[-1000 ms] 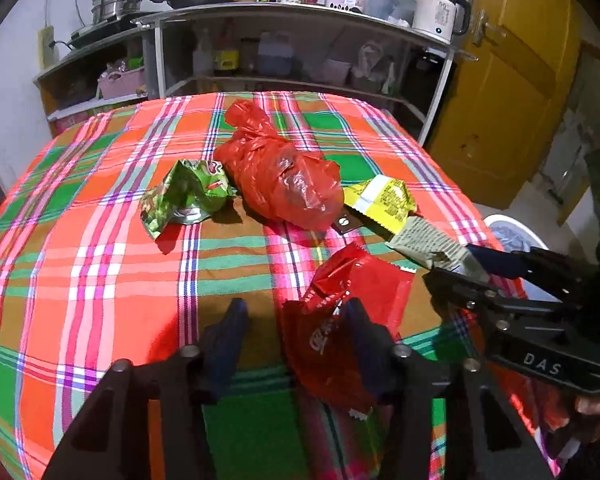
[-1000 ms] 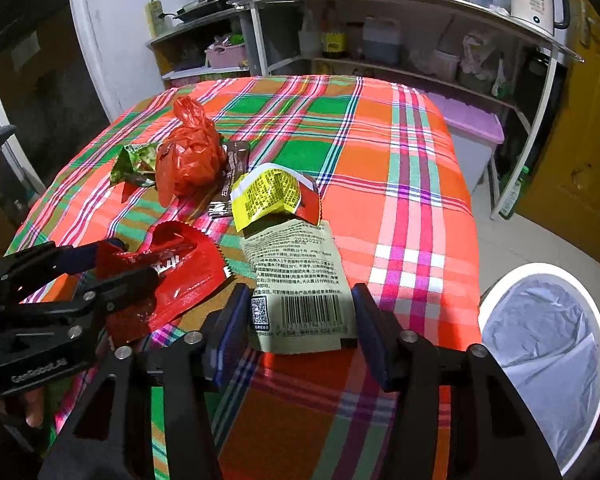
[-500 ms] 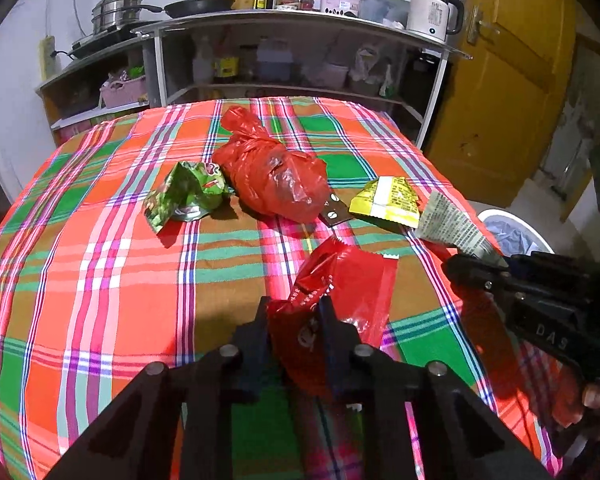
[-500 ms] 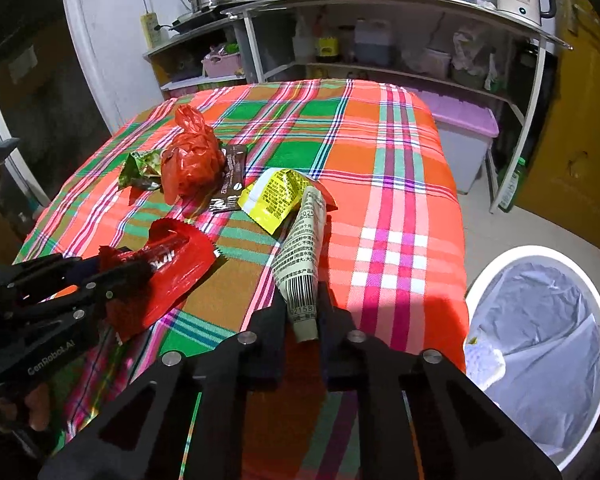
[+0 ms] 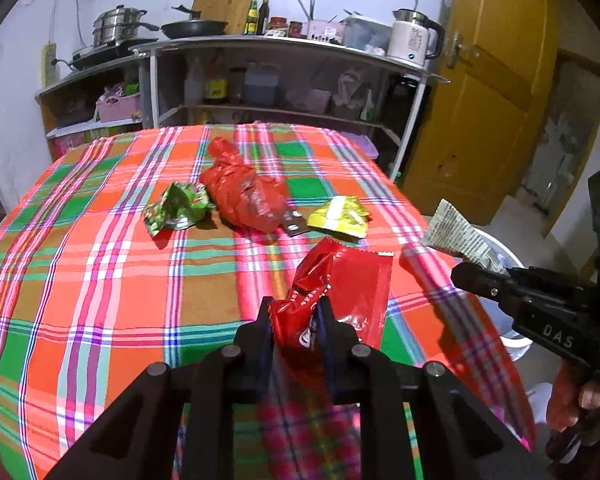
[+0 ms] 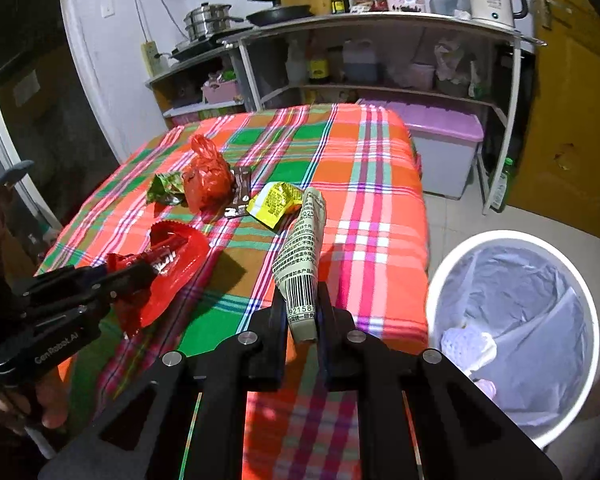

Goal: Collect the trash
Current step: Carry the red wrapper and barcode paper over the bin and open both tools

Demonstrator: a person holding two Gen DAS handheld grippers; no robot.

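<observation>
Bin [image 6: 452, 264] beside table [image 6: 380, 184]; red bag [image 5: 246, 194] remains.

A: Dim indoor light with a cool cast; the checked tablecloth [image 5: 112, 264] glows oversaturated, while the picture corners fall to black.

B: Strong fisheye bending: the shelf unit [image 6: 380, 24] bows. Soft shadows lie beneath the wrappers. The near cloth edge is smeared, possibly motion blur. Glare on the red wrapper [image 5: 340, 280].
</observation>
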